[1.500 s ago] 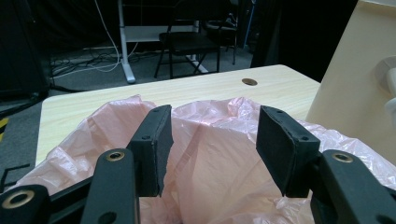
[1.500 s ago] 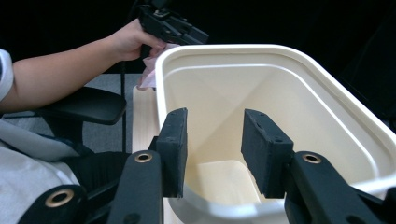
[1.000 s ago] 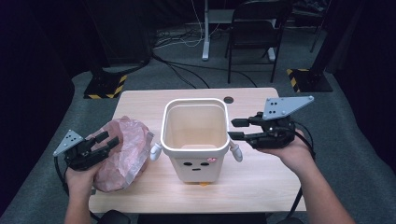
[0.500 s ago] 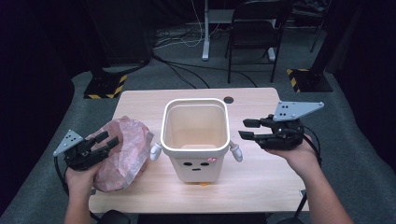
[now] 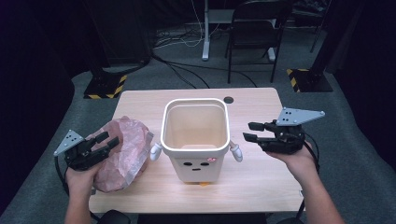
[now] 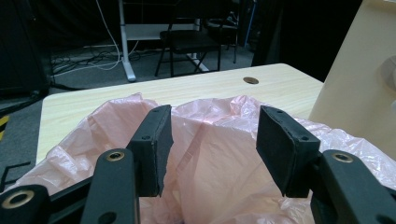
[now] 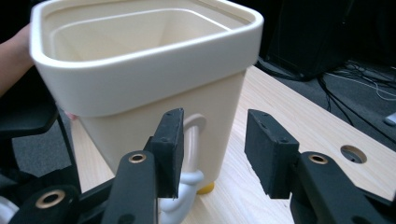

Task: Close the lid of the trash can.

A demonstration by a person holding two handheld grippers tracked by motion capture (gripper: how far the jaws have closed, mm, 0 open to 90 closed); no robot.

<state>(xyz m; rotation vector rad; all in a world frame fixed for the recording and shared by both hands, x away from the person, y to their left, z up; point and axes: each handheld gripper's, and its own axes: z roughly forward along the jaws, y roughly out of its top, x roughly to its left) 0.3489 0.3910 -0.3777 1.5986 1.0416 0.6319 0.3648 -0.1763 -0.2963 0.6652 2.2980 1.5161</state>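
Left gripper (image 5: 105, 142), open, rests on pink bag (image 5: 126, 151) at nine o'clock of bin (image 5: 195, 140); right gripper (image 5: 250, 131), jaws just opening, empty. Next, probably: grasp the bag.

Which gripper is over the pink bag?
The left gripper: its open jaws sit over the pink bag. The right gripper faces the bin.

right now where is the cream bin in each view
High view: cream bin at table centre.
Left gripper view: its side wall at the right edge.
Right gripper view: bin upper left, just past the jaws.
Shared landmark: round table hole.
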